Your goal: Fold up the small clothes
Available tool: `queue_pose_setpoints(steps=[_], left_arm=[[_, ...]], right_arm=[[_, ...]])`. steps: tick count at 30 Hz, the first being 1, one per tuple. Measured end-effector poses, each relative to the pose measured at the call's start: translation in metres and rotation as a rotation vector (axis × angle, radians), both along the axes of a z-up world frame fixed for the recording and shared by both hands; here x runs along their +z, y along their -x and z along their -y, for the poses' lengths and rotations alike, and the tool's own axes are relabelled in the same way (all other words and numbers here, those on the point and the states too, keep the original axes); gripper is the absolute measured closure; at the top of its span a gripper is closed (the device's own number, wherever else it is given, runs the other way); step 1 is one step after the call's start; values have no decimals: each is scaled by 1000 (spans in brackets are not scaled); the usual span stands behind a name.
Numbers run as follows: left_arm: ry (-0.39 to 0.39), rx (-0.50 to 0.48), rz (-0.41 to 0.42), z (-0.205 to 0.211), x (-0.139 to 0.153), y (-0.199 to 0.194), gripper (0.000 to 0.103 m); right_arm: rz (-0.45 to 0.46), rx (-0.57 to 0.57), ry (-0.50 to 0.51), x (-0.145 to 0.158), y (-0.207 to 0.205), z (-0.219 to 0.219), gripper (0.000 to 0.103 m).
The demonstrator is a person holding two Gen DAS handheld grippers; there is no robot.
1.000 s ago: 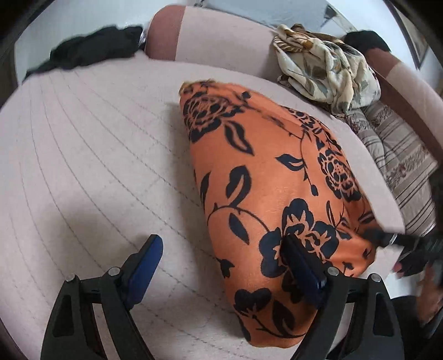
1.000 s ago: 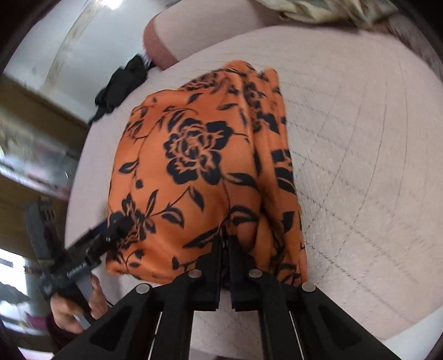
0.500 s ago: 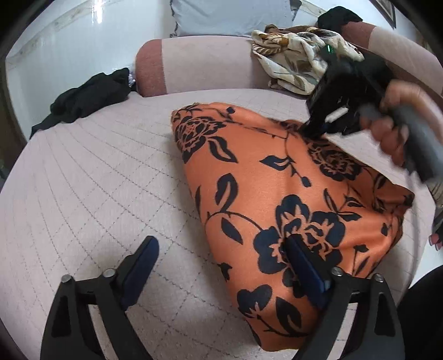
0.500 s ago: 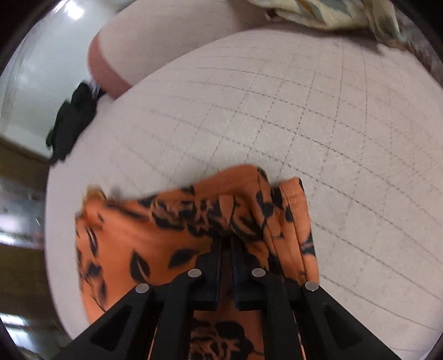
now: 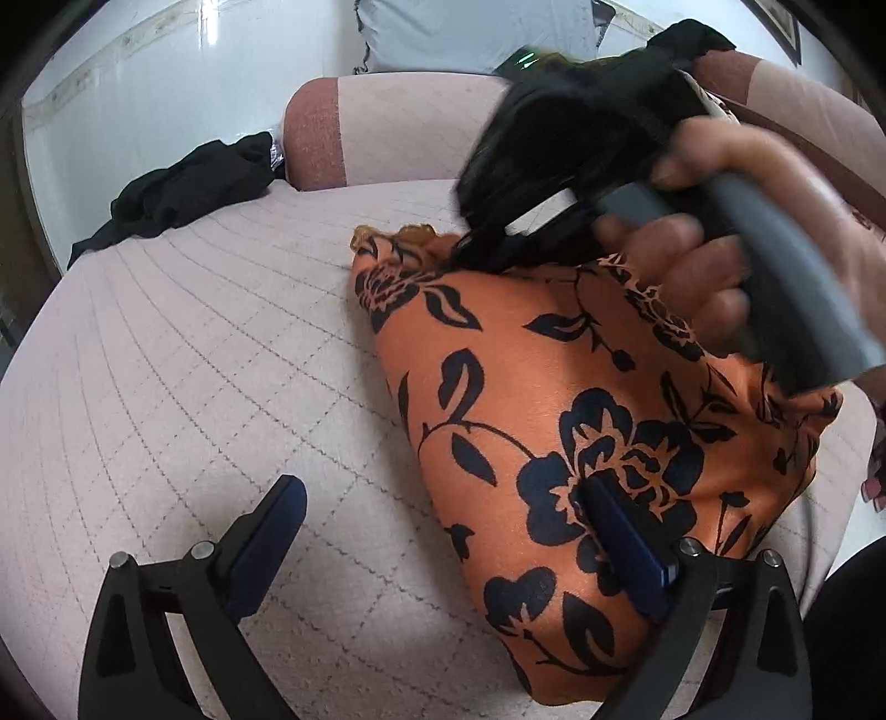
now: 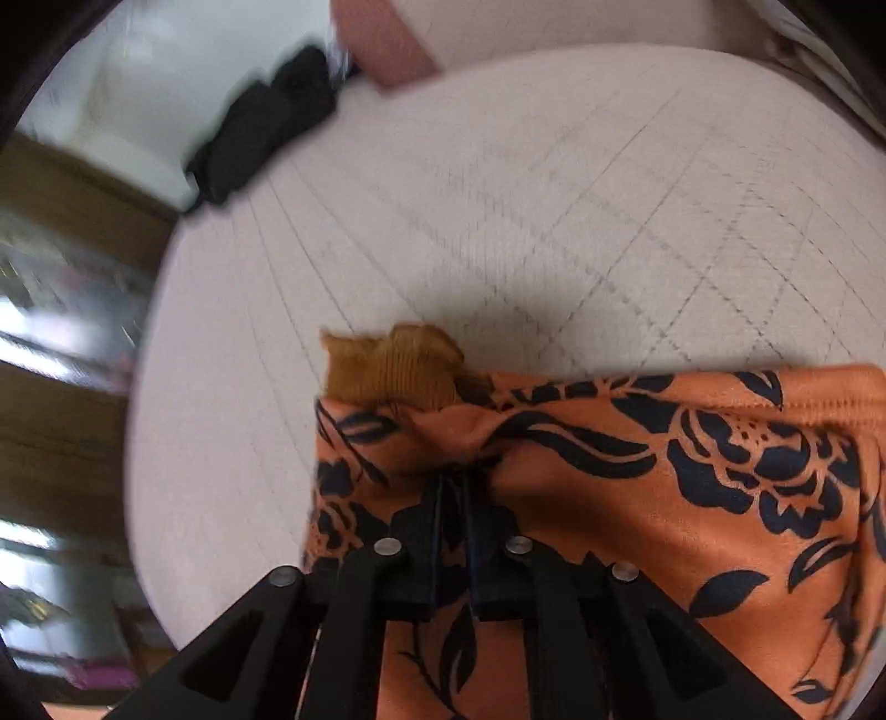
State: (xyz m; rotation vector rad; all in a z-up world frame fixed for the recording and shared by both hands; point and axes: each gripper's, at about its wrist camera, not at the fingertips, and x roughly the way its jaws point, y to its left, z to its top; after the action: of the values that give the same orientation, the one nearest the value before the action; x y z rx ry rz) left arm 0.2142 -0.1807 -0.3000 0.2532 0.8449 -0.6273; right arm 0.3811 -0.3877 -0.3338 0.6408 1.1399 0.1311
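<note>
An orange garment with a black flower print [image 5: 554, 387] lies folded over on a quilted pale bed [image 5: 166, 360]. My left gripper [image 5: 443, 487] is low at the near end and its jaws are opening. One blue pad rests on top of the fabric, the other is over bare quilt, and only the garment's left edge lies between them, unpressed. My right gripper [image 6: 451, 487] is shut on a bunched fold of the garment [image 6: 664, 471], with a ribbed mustard edge [image 6: 387, 371] sticking out beyond it. In the left wrist view a hand [image 5: 692, 266] holds the right gripper [image 5: 487, 260] over the garment's far edge.
A black piece of clothing [image 5: 183, 194] lies at the bed's far left corner, also blurred in the right wrist view [image 6: 266, 127]. A pink and brown bolster [image 5: 387, 127] runs along the back, with a pale blue pillow [image 5: 470, 33] behind it.
The right gripper carried its pinched edge of the garment across to the far end, folding it over. The hand with it swept from right to upper middle in the left view. The left jaws widened slightly.
</note>
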Motion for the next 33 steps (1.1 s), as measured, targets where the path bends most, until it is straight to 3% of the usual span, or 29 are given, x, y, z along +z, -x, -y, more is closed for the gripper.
queue_pose_setpoints(steps=[5, 9, 12, 15, 18, 21, 24, 30, 33], left_arm=[[-13, 9, 8, 2, 1, 1, 2], [-19, 27, 10, 3, 1, 1, 1], [-18, 37, 4, 3, 0, 2, 0], [-18, 36, 2, 4, -1, 1, 0], [-22, 36, 8, 5, -2, 1, 0], [-19, 37, 3, 5, -2, 0, 0], [-17, 36, -3, 5, -2, -1, 0], [-21, 42, -2, 7, -3, -2, 0], [-24, 49, -2, 8, -3, -2, 0]], right_arm=[[72, -21, 57, 36, 51, 16, 92], [143, -78, 82, 53, 116, 37, 90], [108, -102, 114, 47, 157, 50, 91], [17, -114, 201, 20, 195, 48, 93], [125, -155, 142, 4, 239, 53, 93], [145, -125, 183, 8, 252, 44, 93], [158, -117, 162, 4, 260, 45, 93], [143, -137, -19, -23, 256, 67, 93], [146, -135, -43, -26, 253, 67, 93]])
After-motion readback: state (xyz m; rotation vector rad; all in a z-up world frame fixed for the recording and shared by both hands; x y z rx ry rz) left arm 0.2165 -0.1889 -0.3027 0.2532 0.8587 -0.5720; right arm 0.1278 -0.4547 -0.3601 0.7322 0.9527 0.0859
